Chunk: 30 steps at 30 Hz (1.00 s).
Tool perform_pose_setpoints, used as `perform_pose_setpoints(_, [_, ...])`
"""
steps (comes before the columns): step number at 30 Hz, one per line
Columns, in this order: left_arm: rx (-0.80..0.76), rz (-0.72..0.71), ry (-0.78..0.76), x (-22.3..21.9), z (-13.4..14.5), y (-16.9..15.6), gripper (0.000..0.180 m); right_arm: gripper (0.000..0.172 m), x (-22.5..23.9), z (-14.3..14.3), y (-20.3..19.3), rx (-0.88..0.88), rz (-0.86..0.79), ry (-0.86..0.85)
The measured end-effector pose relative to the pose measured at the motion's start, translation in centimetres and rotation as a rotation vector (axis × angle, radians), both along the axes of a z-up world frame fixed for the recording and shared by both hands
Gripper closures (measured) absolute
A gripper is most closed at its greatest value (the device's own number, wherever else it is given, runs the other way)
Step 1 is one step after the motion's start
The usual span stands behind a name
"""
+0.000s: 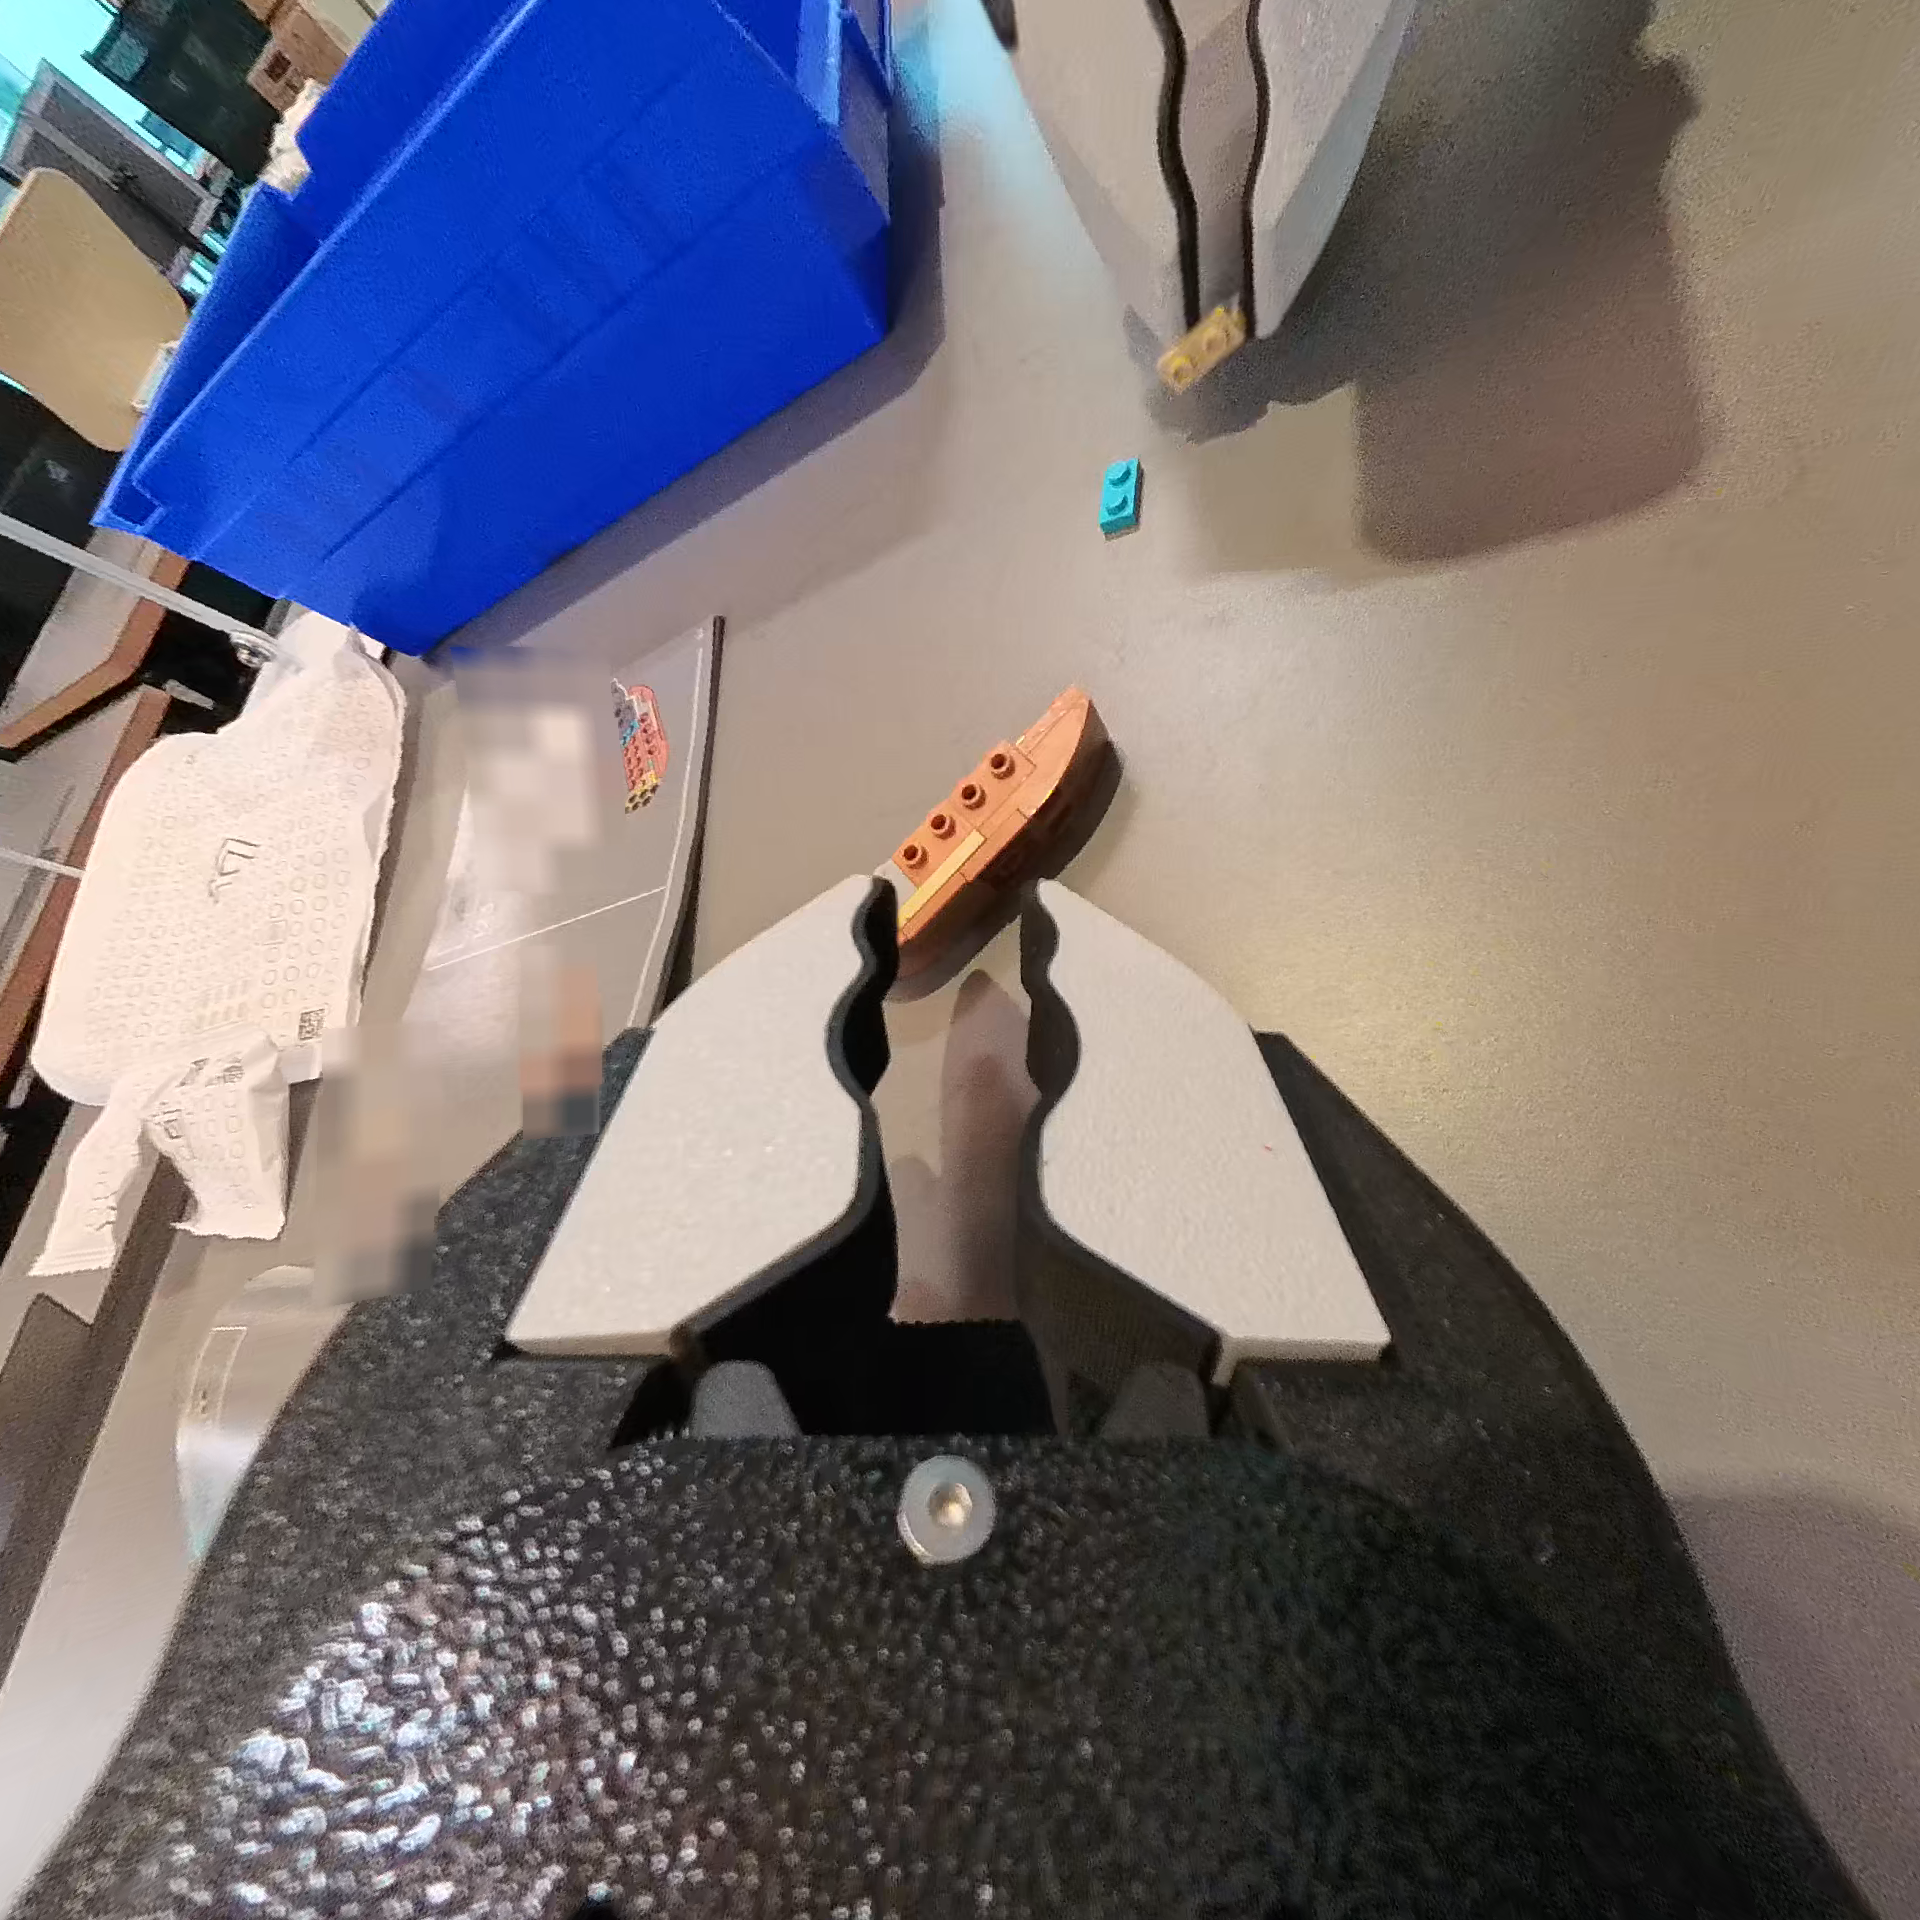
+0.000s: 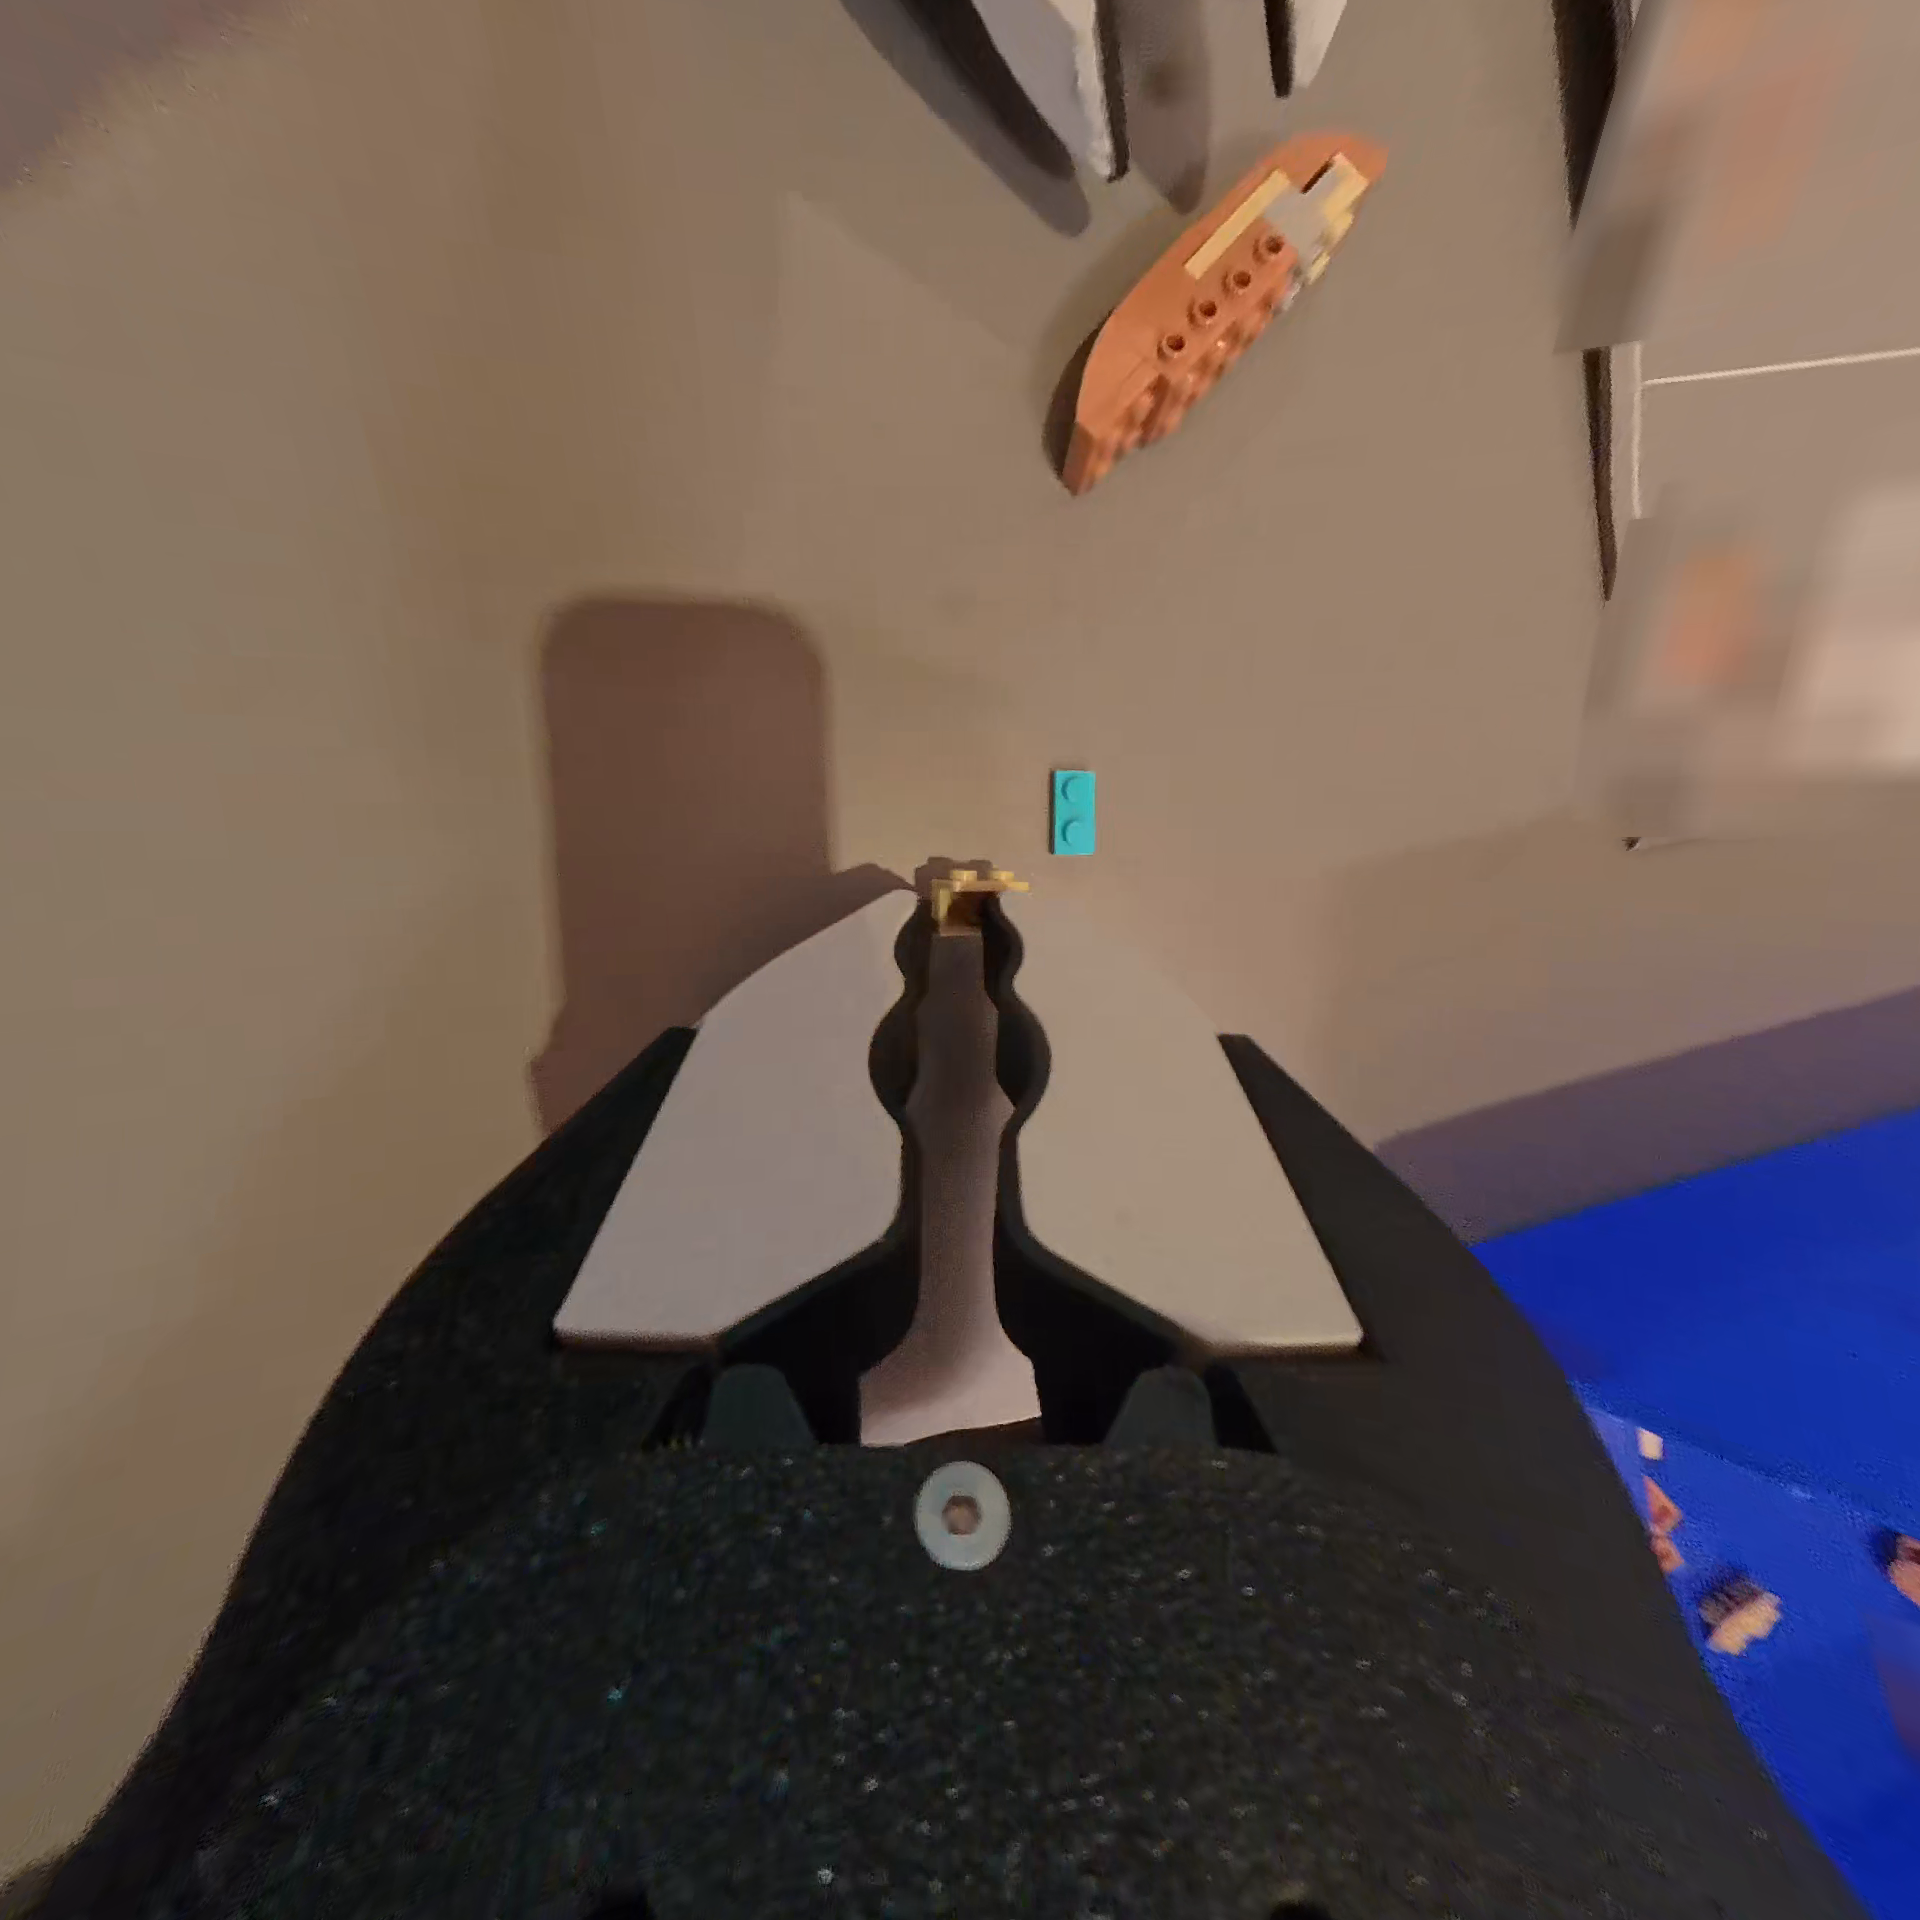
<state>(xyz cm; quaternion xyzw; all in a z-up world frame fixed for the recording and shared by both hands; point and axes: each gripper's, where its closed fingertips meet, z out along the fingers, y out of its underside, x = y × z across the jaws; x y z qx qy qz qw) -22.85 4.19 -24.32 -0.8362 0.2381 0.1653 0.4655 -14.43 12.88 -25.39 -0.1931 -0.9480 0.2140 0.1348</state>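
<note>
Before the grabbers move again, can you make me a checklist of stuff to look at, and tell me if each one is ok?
1. Right gripper has its little yellow brick: ok, the jaws are pinched on it.
2. Left gripper has the brown boat piece: cannot tell. The boat's end sits between its jaws, but whether both pads press on it does not show.
3. Boat piece flat on the table: ok.
4. Teal brick lying free: ok, it is alone on the table, touching nothing.
5. The two grippers apart: ok, clear table between them.
6. Blue bin out of the way: ok, it stands off to the side.
</note>
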Motion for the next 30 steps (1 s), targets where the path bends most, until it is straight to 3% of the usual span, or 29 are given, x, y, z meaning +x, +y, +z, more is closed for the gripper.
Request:
perform_pose_setpoints(9, [0.004, -0.034, -0.010, 1.0, 0.1, -0.5, 0.157, 0.162, -0.2, -0.5, -0.6, -0.269, -0.090, -0.074])
perform_pose_setpoints(13, [-0.004, -0.039, -0.019, 1.1, 0.0, -0.8, 0.156, 0.150, -0.3, -0.7, -1.0, -0.357, -0.100, -0.044])
perform_pose_setpoints(15, [-0.002, -0.038, -0.024, 1.1, 0.1, -0.8, 0.156, 0.140, -0.3, -0.7, -0.8, -0.355, -0.105, -0.030])
perform_pose_setpoints(23, [0.017, -0.019, -0.049, 0.7, 0.5, -0.7, 0.155, 0.148, -2.0, 0.3, 0.2, -0.370, -0.238, 0.014])
perform_pose_setpoints(30, [-0.055, -0.133, -0.114, 0.1, 0.0, 0.2, 0.134, 0.148, -2.0, 1.1, -0.7, -0.354, -0.181, 0.065])
